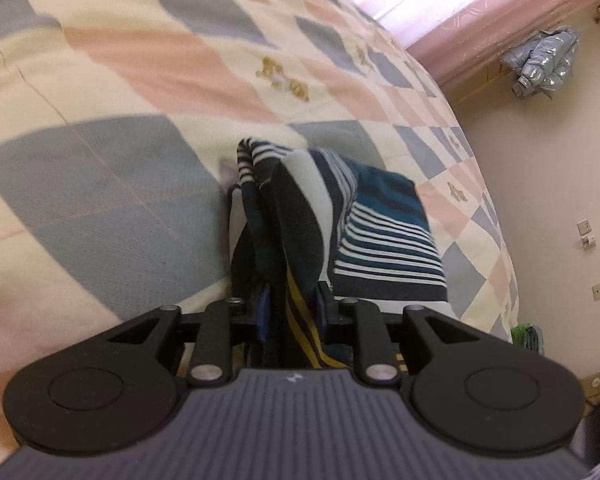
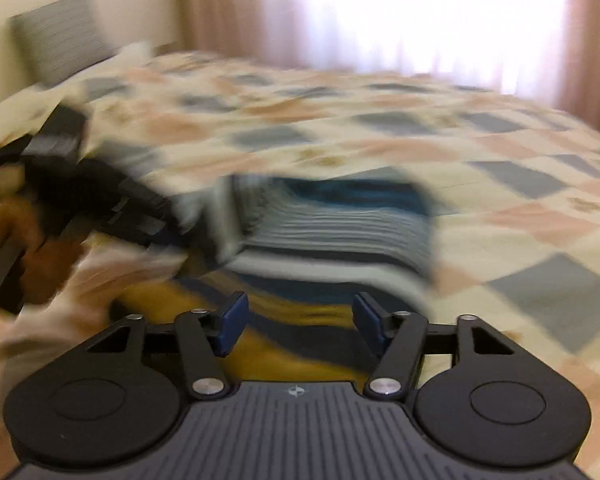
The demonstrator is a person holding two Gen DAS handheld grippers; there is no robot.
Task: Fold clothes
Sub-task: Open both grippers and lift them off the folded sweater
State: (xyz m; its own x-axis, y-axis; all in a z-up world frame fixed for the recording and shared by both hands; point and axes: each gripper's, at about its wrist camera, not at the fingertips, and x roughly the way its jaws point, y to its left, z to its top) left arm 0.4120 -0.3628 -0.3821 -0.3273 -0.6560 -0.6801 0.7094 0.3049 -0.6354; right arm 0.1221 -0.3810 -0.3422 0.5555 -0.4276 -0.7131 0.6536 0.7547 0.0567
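The left gripper [image 1: 290, 304] pinches a bunched fold of the striped garment [image 1: 384, 232] above the quilt [image 1: 100, 184]; only this view shows a silver jacket [image 1: 544, 62] hanging on the wall. The blurred right view shows the right gripper [image 2: 298, 320] spread, holding nothing, over the garment's yellow part.

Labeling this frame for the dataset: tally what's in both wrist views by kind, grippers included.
Grippers: 2 (left gripper shut on the striped garment, right gripper open)
Garments on the bed: 1, the striped garment
Bedding: 1 checked quilt, 1 grey pillow
Hanging on the wall: 1 silver puffer jacket
Total: 6
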